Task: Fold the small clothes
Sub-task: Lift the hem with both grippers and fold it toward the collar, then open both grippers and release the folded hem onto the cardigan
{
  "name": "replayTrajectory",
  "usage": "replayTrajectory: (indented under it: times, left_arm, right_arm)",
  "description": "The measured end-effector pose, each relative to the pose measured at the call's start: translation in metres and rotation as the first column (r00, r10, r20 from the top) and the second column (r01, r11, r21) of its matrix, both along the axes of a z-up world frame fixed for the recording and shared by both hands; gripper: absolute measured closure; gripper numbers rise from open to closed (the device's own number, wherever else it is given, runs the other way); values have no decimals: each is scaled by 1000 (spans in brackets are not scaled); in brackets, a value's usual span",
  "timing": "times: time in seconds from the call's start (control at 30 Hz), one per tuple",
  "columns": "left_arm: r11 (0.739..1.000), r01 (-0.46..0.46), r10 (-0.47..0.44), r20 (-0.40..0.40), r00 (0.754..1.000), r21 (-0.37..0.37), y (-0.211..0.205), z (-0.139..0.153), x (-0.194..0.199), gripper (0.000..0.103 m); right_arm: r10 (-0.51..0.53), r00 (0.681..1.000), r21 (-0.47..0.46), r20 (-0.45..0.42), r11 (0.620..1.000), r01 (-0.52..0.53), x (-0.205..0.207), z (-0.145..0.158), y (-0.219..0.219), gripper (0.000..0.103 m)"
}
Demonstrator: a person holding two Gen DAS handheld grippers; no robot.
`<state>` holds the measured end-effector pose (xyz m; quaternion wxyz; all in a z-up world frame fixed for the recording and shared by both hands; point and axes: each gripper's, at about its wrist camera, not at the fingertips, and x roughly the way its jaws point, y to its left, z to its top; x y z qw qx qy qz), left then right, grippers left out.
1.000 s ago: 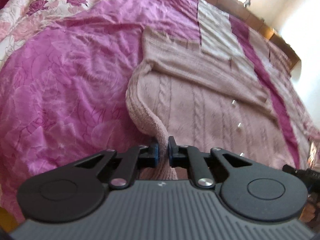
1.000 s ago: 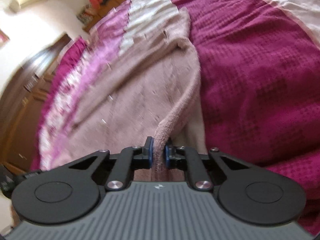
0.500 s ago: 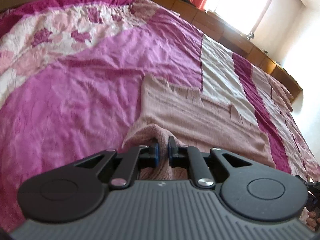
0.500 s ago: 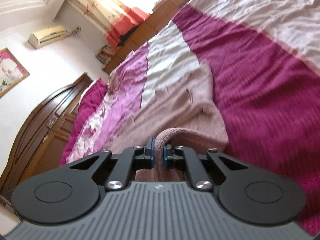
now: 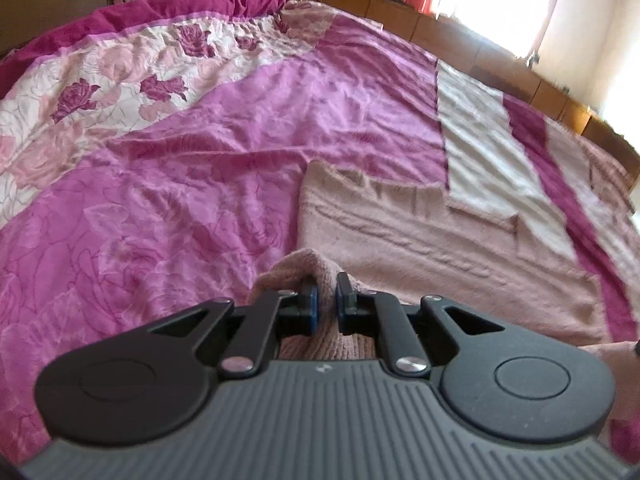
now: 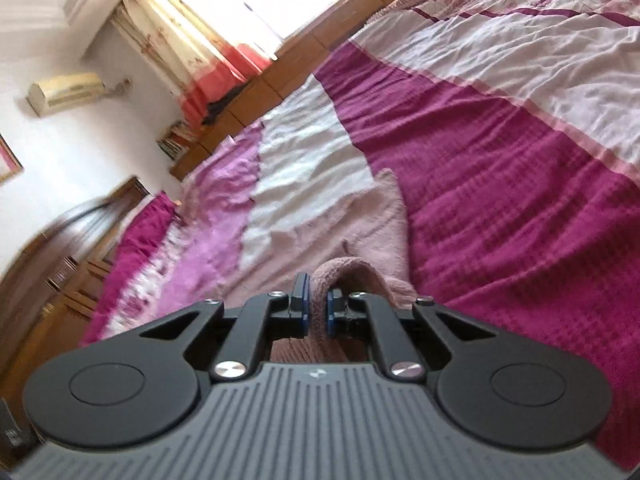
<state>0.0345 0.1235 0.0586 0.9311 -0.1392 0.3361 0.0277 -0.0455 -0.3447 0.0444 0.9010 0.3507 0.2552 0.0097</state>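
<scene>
A dusty-pink knitted sweater point(image 5: 440, 240) lies on the bed, its far part flat. My left gripper point(image 5: 325, 300) is shut on a bunched edge of the sweater, lifted over the flat part. In the right wrist view the same sweater point(image 6: 360, 224) lies ahead. My right gripper point(image 6: 316, 307) is shut on another folded edge of it, which loops over the right finger. The held edges hang below the grippers and are partly hidden.
The bedspread point(image 5: 180, 200) is magenta, pink and white with rose prints. A dark pillow point(image 5: 200, 0) lies at the head. A wooden ledge point(image 6: 280, 76) runs under the curtained window. A wooden headboard point(image 6: 60, 256) stands at the left.
Both grippers have carried the sweater's near edge up and forward over its far part. The cable-knit front is now covered and the views tilt up toward the window.
</scene>
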Motion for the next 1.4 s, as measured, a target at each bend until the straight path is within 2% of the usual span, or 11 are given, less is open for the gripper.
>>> replayTrajectory:
  times: [0.23,0.33,0.4,0.43,0.5,0.53,0.6,0.7,0.93,1.4]
  left_arm:
    - [998,8,-4,-59,998,67,-4,-18,8,89]
    - [997,12,-7,-68,998,71,-3,-18,7,81]
    - [996,19,-13,-68,998,87,-4,-15,4,66]
    - [995,21,-14,-67,998,101,-4,-13,1,62]
    - [993,28,-21,-60,998,119,-5,-9,-4,54]
    - [992,31,-24,-59,998,124,-5,-7,-6,52]
    - [991,37,-30,-57,998,127,-4,-4,-13,52]
    - [993,41,-35,-57,998,110,-1,-2,-22,52]
    - [998,57,-54,-87,995,36,4,-11,-36,52]
    - [995,91,-86,-91,992,48,-4,-19,-31,52]
  right_arm:
    - [-5,996,-57,-85,998,0,3,-20,0,94]
    - [-5,993,-76,-114,997,-4,3,-24,-1,93]
    - [-1,993,-91,-121,996,-10,2,-23,0,93]
    - [2,993,-97,-121,995,-14,1,-21,1,92]
    - [2,993,-117,-119,993,-16,-3,-16,4,80]
    - [3,994,-129,-114,991,-18,-6,-12,5,76]
    - [6,995,-146,-99,989,-21,-12,-6,8,64]
    - [15,996,-159,-87,987,-29,-24,2,12,56]
    - [59,994,-127,-93,989,-71,-51,5,22,49]
    - [99,984,-104,-150,988,-115,-36,-13,33,47]
